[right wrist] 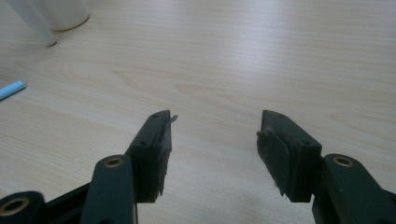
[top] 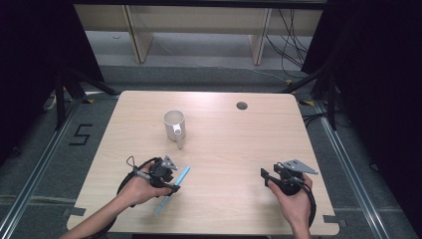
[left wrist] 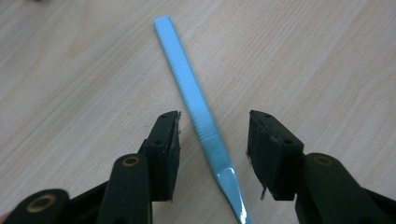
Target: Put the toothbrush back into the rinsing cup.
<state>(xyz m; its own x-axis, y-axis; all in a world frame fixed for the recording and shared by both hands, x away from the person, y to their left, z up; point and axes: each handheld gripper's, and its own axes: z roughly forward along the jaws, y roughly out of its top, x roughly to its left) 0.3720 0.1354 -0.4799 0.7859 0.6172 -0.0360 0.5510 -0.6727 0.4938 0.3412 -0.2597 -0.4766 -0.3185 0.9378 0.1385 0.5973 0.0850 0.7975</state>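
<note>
A light blue plastic stick (top: 184, 173) with a ribbed handle lies flat on the wooden table (top: 229, 144), near the front left. My left gripper (top: 171, 185) is down over its middle. In the left gripper view the stick (left wrist: 187, 79) runs between the two jaws of the left gripper (left wrist: 214, 122), with a gap on each side, so the pads do not touch it. My right gripper (top: 265, 177) is held at the front right, and in its own view the right gripper (right wrist: 215, 119) stands open over bare wood.
A white mug (top: 174, 124) stands behind the left gripper, its handle toward the front; its base (right wrist: 60, 11) is in the right gripper view's top left corner. A round cable hole (top: 242, 105) sits near the table's far edge. The stick's end (right wrist: 11, 89) peeks in at left.
</note>
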